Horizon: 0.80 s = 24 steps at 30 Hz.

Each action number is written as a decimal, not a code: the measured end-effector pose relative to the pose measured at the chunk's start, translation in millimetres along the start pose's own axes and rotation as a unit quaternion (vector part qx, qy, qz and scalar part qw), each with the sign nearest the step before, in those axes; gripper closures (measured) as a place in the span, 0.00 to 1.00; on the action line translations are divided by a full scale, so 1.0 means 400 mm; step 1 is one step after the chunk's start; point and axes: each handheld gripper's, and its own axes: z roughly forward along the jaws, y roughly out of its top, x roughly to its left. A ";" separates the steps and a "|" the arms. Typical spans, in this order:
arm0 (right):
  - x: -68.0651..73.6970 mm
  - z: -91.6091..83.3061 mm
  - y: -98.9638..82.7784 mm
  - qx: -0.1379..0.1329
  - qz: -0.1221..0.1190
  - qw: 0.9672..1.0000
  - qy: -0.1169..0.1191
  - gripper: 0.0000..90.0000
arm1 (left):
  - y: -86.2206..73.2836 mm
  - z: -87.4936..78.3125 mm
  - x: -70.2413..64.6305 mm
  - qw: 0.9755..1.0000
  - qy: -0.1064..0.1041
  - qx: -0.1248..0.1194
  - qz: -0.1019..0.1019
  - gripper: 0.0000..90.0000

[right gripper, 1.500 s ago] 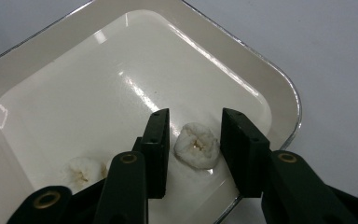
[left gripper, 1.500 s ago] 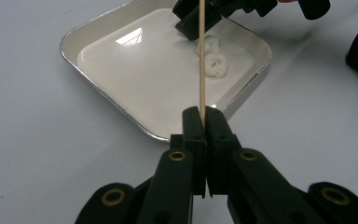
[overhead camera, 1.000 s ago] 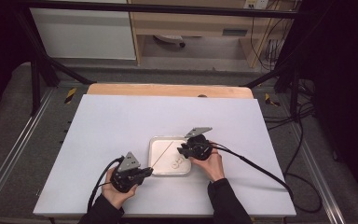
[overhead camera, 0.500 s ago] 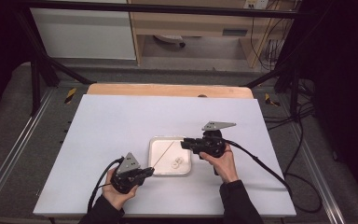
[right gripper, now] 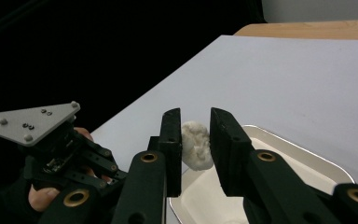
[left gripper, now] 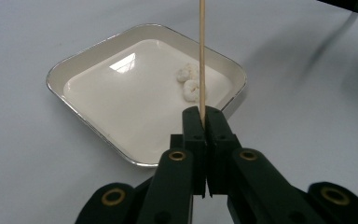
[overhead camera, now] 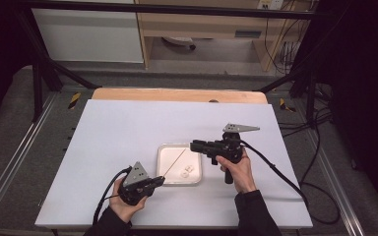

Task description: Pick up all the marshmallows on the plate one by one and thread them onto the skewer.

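From the high view, a white square tray (overhead camera: pixel 167 169) sits near the middle of the white table (overhead camera: pixel 128 128), toward the near edge. The left gripper (overhead camera: pixel 158 181) is just off the tray's near-left corner, and a thin wooden skewer (overhead camera: pixel 175 161) runs up from its jaws, slanting far-right over the tray. The right gripper (overhead camera: pixel 196 145) sits by the tray's far-right corner, jaws pointing left toward the skewer's tip, lifted a bit off the table I think. Two small white lumps (overhead camera: pixel 187 170) sit in the tray's near-right part; too small here to say what they are. In the left gripper view, the left gripper (left gripper: pixel 205 119) is clamped tight on the skewer (left gripper: pixel 201 51), which shoots straight away from the jaws, so its long axis lines up with the gripper. Past it lies the tray (left gripper: pixel 74 70) with the lumps (left gripper: pixel 189 81), which look like little marshmallows or popcorn bits. In the right gripper view you get what the top view can't resolve: the right gripper (right gripper: pixel 196 140) is pinching a white puffy piece (right gripper: pixel 196 144) between its jaws, up over the tray rim (right gripper: pixel 307 149), with the left gripper (right gripper: pixel 74 163) beyond it. My guess is the next move is threading that piece onto the skewer, so it all hinges on lining the piece up with the tip, which lies left of the right jaws.
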 end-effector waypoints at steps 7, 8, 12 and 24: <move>-0.005 0.011 -0.001 -0.005 0.016 1.000 0.013 0.84 | 0.000 -0.001 -0.005 1.000 0.001 -0.005 0.003 0.98; -0.006 0.011 -0.001 -0.007 0.018 1.000 0.016 0.83 | 0.000 -0.001 -0.005 1.000 0.000 -0.005 0.004 0.98; -0.007 0.013 -0.001 -0.007 0.023 0.999 0.023 0.84 | 0.000 0.000 -0.007 1.000 0.000 -0.006 0.007 0.98; -0.007 0.027 -0.014 0.017 0.034 0.998 0.040 0.85 | -0.003 0.003 -0.013 1.000 -0.003 -0.004 0.016 0.98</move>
